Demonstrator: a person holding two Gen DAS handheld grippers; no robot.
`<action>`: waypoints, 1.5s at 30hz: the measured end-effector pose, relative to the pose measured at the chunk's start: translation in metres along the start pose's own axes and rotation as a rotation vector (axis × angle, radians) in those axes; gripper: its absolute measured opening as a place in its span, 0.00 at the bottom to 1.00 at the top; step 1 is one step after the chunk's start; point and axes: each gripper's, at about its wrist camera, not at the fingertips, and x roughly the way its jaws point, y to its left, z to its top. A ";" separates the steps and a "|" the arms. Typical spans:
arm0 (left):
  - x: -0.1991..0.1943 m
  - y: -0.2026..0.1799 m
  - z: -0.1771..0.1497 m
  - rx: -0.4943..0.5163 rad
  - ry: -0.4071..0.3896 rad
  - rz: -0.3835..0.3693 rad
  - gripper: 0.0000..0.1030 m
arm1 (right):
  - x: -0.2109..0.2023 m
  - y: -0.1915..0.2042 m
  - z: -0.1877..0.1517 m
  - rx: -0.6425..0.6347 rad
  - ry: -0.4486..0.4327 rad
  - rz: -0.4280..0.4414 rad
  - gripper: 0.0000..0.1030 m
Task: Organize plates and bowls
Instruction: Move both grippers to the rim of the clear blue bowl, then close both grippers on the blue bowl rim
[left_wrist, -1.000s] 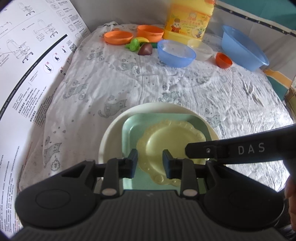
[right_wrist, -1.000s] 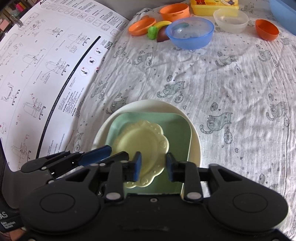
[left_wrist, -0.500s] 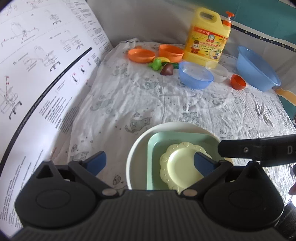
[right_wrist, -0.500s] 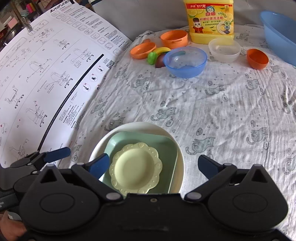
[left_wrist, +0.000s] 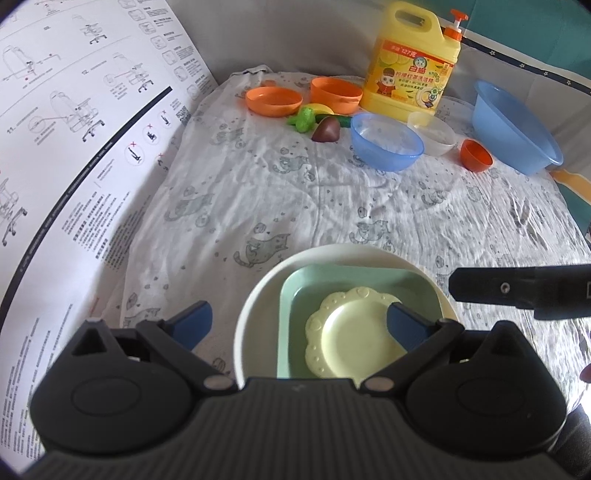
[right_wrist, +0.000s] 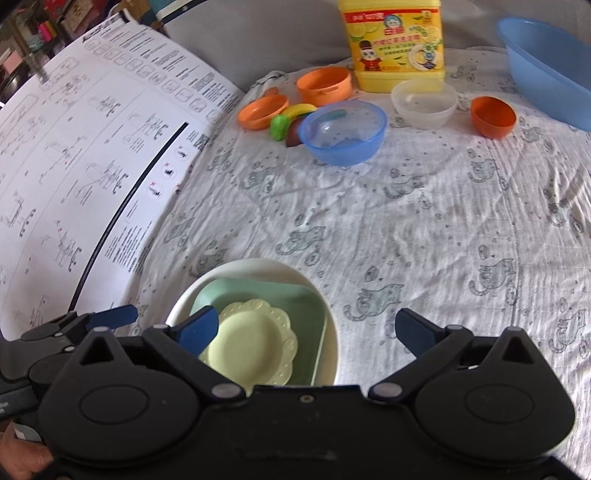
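Left edge: a printed instruction sheet (left_wrist: 92, 155) lies beside the cat-print cloth (left_wrist: 303, 199) that covers the worktop. Near foreground, left of centre: three plates stacked in order of size, a scalloped yellow plate (left_wrist: 354, 339) on a square green plate (left_wrist: 299, 295), both inside a round white plate (left_wrist: 258, 314). The left tool (left_wrist: 297, 323) hangs over this stack, its jaws having just been opening and now spread fully, one finger over the cloth and one over the yellow plate, gripping nothing. The right tool (right_wrist: 310, 328) likewise has its jaws just opened to full width and empty; its left finger overlaps the stack, its right finger is over bare cloth. Far row, from the left: orange dish (left_wrist: 273, 100), orange bowl (left_wrist: 335, 94), toy vegetables (left_wrist: 314, 120), yellow detergent jug (left_wrist: 410, 62), blue bowl (left_wrist: 386, 142), clear bowl (left_wrist: 434, 134), small orange cup (left_wrist: 475, 156), blue basin (left_wrist: 515, 127).
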 end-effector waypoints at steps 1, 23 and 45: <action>0.001 -0.001 0.002 0.001 0.001 0.000 1.00 | 0.002 -0.003 0.002 0.008 0.001 -0.001 1.00; 0.073 -0.055 0.130 0.076 -0.044 0.021 1.00 | 0.031 -0.089 0.109 0.187 -0.091 -0.051 1.00; 0.166 -0.073 0.174 0.052 0.025 -0.036 0.31 | 0.123 -0.093 0.168 0.216 -0.028 0.014 0.10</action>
